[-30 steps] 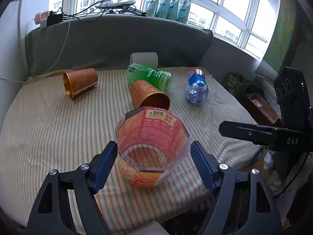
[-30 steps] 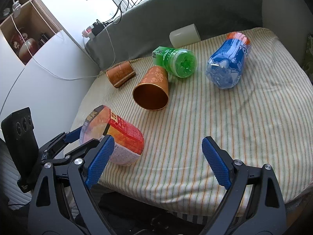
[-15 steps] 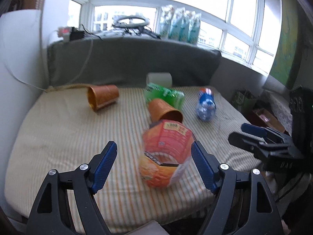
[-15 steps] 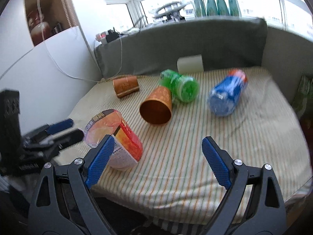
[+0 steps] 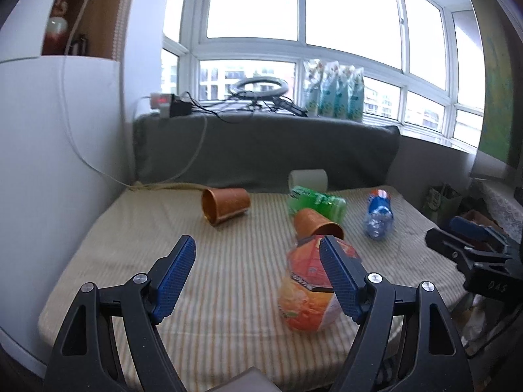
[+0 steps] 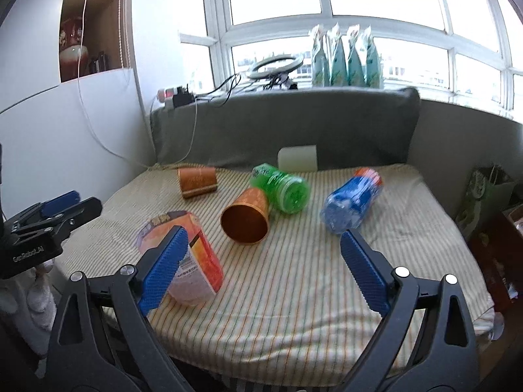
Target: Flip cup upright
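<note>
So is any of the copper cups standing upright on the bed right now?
No, both the near copper cup and the far copper cup lie on their sides on the striped bed cover.

Left wrist view: from the bed's (image 5: 137,248) near left edge, level, facing the window (image 5: 304,9). Right wrist view: from the near edge further right, slightly higher, facing the same way. Shared by both: striped bed, orange cup (image 5: 302,297) (image 6: 196,261), headboard (image 5: 268,150) (image 6: 287,124), each other's gripper (image 5: 474,245) (image 6: 55,212).

A green bottle (image 6: 281,187) is laid on the striped bed (image 6: 408,228); right of it a blue bottle (image 6: 353,199), behind it a white roll (image 6: 297,158).
</note>
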{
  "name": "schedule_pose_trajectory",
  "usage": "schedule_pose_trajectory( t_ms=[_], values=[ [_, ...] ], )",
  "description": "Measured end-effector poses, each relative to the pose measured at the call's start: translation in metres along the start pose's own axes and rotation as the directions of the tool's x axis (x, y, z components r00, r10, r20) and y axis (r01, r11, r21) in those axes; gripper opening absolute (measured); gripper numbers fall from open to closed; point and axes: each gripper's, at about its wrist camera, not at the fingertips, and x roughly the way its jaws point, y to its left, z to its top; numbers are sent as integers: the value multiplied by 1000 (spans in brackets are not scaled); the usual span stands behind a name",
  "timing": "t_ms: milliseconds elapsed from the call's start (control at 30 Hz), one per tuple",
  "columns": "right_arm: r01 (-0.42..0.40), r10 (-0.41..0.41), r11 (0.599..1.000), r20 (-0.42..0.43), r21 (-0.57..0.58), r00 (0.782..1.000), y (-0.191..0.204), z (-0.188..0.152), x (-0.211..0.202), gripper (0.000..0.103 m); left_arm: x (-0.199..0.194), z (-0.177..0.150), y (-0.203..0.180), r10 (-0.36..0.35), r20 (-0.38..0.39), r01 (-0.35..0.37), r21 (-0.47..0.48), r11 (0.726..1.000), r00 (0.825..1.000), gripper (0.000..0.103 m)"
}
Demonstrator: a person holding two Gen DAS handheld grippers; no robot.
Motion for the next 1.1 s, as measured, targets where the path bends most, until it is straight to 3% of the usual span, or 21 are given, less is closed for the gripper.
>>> schedule_pose_trajectory(
  t_ms=[67, 300, 433, 633, 900, 1100],
  values=[
    [18, -18, 1000, 24, -8, 1000, 2, 1, -4, 103, -4, 0, 4, 8, 9, -7, -12, 1000, 1000, 82],
    [68, -64, 997, 76, -42, 995, 12, 0, -11, 103, -20, 0, 13, 70, 94, -68, -24, 997, 993, 82],
    [91, -86, 995, 93, -50, 992, 16, 0, -12, 103, -25, 2, 20, 100, 135, -95, -44, 994, 986, 87],
    [120, -116, 992, 90, -36, 989, 14, 2, -7, 103, -14, 3, 21, 88, 87, -85, -41, 996, 992, 87],
    [201, -197, 979, 98, -30, 976, 14, 8, -4, 103, -11, 4, 17, 74, 78, -71, -45, 996, 994, 88],
    [202, -200, 979, 101, -14, 975, 11, 10, -3, 103, -9, 4, 15, 67, 69, -64, -39, 997, 995, 88]
  ],
)
